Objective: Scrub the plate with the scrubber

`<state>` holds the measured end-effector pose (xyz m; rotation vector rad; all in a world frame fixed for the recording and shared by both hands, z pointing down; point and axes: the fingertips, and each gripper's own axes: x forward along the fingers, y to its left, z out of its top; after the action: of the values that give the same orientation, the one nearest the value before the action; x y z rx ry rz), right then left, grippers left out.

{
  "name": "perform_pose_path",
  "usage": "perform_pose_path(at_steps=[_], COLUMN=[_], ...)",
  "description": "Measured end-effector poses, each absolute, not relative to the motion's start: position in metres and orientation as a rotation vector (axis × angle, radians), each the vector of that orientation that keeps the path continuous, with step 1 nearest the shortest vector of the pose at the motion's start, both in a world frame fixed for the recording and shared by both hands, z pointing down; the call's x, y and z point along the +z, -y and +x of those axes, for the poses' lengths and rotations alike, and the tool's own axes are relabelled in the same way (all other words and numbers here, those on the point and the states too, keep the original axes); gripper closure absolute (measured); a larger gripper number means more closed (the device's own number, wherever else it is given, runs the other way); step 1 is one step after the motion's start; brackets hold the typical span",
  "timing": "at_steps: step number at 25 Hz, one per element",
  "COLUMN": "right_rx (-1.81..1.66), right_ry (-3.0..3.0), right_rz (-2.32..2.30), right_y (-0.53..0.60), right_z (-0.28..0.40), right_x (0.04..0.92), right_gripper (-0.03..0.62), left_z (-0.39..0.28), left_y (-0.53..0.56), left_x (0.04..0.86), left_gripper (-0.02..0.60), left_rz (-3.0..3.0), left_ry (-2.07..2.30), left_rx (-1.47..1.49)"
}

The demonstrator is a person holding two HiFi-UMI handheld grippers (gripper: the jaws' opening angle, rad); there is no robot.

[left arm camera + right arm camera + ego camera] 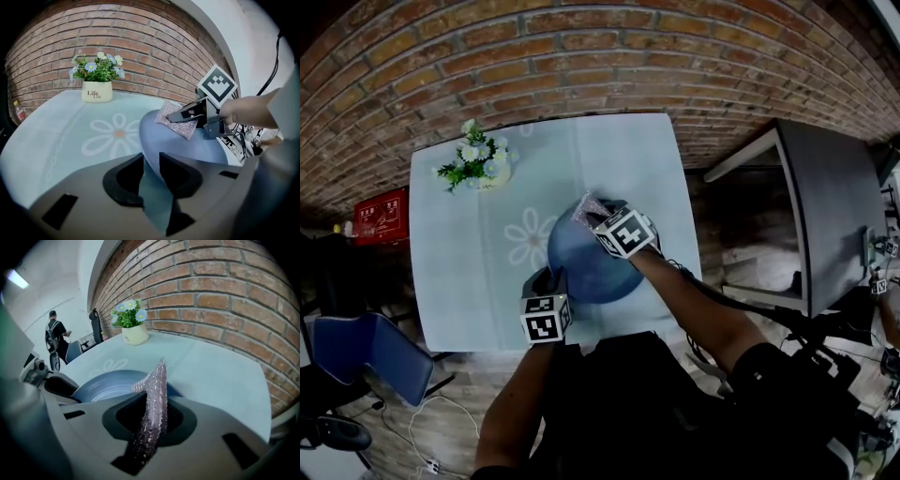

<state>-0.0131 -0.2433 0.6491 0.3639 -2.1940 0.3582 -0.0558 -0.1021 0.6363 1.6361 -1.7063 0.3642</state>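
1. My left tongs [150, 161] are closed part-way on the near rim of the plate [591, 262]. The thin blue edge runs down into the gap between the two jaws, and nothing else is in there.
2. My right tongs [152, 408] are clamped tight on the scrubber [154, 394], a pinkish, glittery pad pinched flat between the jaws.
3. In the right gripper view the scrubber stands on its thin edge. Its long axis runs straight out along the line of the jaws, and the free tip points up and away toward the brick wall [225, 296].
4. In the head view the pad sticks out past the right tongs toward the far left, over the far rim of the plate. In the left gripper view its broad face lies against the blue surface there.
5. The plate is round and dark blue and sits near the front middle of the worktop [469, 272], beside a flower printed on the pale cloth. I cannot tell whether it lies flat or is tipped up at the held rim.
6. The two tongs are at opposite sides of the plate, left near me and right farther out.
7. A pot of flowers [478, 164] stands at the far left corner of the worktop, well apart from the plate.
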Motion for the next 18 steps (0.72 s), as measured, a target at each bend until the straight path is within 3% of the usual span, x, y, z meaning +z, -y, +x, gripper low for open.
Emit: perform_pose_path(at_steps=[18], right_rx=[0.536], right_ry=[2.052], right_rz=[0.76], right_y=[0.26], right_z=[0.034], right_x=[0.646], right_gripper=[0.523], left_z=[-0.05], left_y=[0.104], left_x=[0.639], left_gripper=[0.431], left_rz=[1.751], left_ry=[1.591], left_rx=[0.438])
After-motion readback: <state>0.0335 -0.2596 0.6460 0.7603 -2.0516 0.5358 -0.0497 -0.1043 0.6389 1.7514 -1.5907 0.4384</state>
